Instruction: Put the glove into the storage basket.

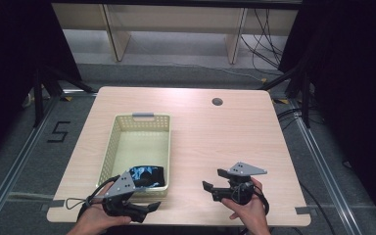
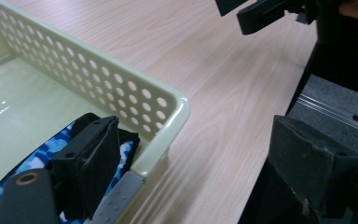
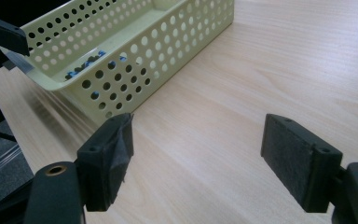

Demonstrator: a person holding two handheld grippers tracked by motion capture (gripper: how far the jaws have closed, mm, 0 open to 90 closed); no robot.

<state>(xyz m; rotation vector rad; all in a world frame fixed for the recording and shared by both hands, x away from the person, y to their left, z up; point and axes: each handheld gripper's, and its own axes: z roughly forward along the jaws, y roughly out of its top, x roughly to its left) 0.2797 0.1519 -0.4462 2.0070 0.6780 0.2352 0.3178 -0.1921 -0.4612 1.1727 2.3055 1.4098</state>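
Left claw (image 1: 144, 208) sits at the counter's near-left edge, jaws apart and straddling the near rim of the basket (image 1: 108, 147): one jaw inside by the blue patterned cloth (image 1: 148, 175), one outside, nothing gripped. The cloth lies bunched in the basket's near right corner. Right claw (image 1: 210, 188) hovers over bare counter (image 1: 215, 132) near the near-right edge, jaws wide, empty. Risk: closing the left claw now likely pinches the rim, not just cloth, and drags the basket off the near edge.
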